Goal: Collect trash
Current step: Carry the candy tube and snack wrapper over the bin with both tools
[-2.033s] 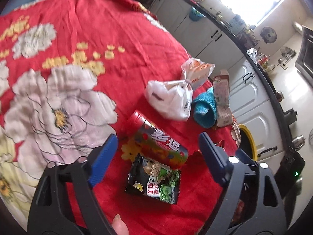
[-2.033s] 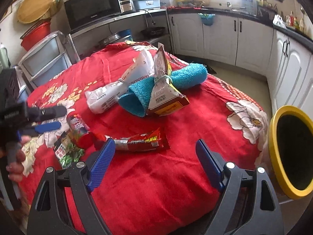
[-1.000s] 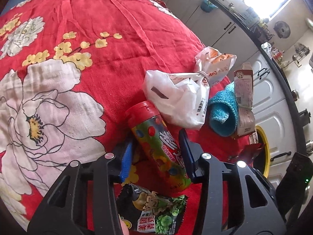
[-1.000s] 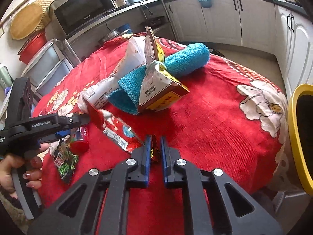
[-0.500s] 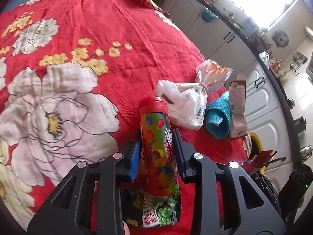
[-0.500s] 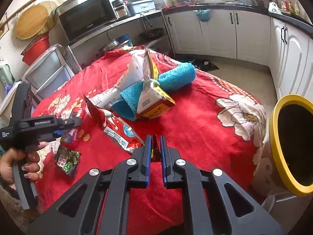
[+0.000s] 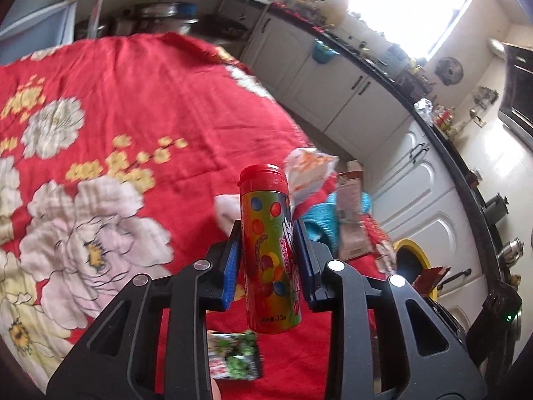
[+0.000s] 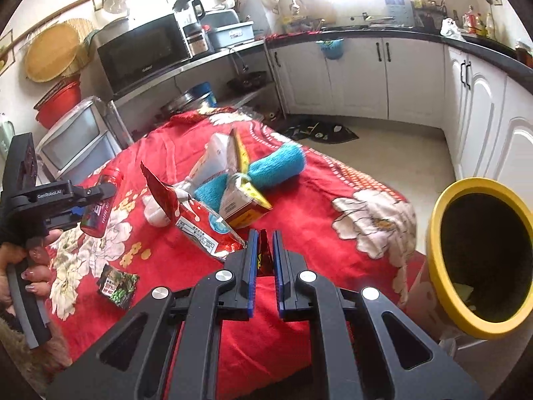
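My left gripper [image 7: 268, 233] is shut on a candy tube [image 7: 269, 250] with a red cap and coloured dots, held upright above the red flowered tablecloth [image 7: 116, 100]; from the right wrist view the same tube [image 8: 100, 203] hangs in that gripper at the left. My right gripper [image 8: 264, 245] is shut on the end of a red snack wrapper [image 8: 196, 216], which hangs lifted off the cloth. A small dark green snack packet [image 8: 117, 285] lies flat on the cloth, also below the tube [image 7: 235, 355]. The yellow-rimmed bin [image 8: 479, 260] stands beside the table at the right.
Mid-table lie a white plastic bag [image 8: 213, 160], a rolled blue towel [image 8: 276, 166] and a torn carton [image 8: 240, 200]. White cabinets [image 8: 383, 76] line the far wall. A person's hand [image 8: 30, 266] grips the left tool. A microwave [image 8: 143, 50] sits on the back counter.
The left gripper closed on the candy tube and raised it upright off the cloth. The right gripper, shut on the red wrapper, lifted it and drew back from the table.
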`<state>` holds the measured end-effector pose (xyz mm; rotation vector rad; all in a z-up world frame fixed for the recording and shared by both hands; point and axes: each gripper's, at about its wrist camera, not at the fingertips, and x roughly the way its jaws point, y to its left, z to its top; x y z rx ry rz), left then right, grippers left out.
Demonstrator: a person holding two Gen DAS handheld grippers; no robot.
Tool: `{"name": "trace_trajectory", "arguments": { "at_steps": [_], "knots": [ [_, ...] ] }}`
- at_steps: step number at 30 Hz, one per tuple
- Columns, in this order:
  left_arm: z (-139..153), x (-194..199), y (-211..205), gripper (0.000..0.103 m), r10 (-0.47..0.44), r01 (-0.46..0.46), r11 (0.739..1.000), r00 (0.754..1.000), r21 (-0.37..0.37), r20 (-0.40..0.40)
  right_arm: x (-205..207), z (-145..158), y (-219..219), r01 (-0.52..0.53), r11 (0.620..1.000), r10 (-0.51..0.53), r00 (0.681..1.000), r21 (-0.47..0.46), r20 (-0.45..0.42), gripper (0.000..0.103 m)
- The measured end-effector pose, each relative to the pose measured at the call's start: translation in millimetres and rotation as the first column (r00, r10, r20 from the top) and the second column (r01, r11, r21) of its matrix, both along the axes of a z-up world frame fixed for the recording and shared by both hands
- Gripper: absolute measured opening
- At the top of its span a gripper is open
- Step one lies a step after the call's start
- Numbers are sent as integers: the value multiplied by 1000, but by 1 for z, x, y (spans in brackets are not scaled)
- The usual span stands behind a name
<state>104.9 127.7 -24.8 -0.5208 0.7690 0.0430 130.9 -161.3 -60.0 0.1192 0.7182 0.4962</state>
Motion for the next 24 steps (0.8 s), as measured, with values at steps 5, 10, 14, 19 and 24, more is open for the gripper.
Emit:
{"name": "trace_trajectory", "arguments": {
  "at_steps": [5, 10, 14, 19, 24],
  "knots": [
    [11, 14, -25, 23, -58, 58, 998, 998, 16, 28, -1, 9, -17, 47, 999, -47, 999, 13, 19, 9],
    [19, 25, -53, 23, -116, 115, 993, 992, 29, 50, -1, 16, -37, 93, 995, -94, 995, 28, 32, 9],
    [24, 34, -76, 23, -163, 161, 986, 985, 41, 64, -2, 20, -55, 137, 990, -139, 989, 41, 41, 9],
    [27, 44, -99, 23, -212, 209, 977, 974, 50, 76, -3, 23, -76, 183, 982, -186, 981, 55, 50, 9],
    [31, 52, -121, 23, -259, 255, 965, 962, 58, 84, -4, 25, -97, 229, 971, -233, 971, 67, 55, 9]
  ]
}}
